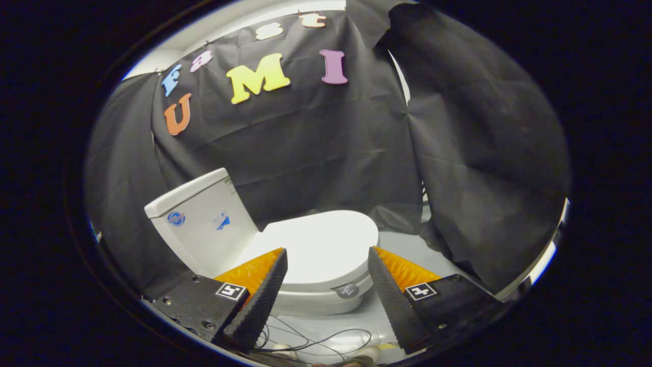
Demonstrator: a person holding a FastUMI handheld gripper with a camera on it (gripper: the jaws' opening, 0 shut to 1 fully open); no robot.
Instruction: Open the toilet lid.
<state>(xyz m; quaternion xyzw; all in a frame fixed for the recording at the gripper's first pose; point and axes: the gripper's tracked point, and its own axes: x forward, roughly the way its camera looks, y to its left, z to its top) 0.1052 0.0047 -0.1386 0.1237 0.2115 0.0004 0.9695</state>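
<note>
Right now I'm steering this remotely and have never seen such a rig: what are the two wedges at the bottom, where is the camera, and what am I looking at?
The camera rides on a hand-held gripper and looks forward along it. The two wedges are its fingers, spread apart and holding nothing. Beyond them stands a white toilet on a pale floor. Its lid is down, closed, seen in the gap between the fingers. The tank rises behind the lid, next to the fingers. Loose cables lie on the floor in front of the bowl. Black cloth forms the booth's wall behind.
</note>
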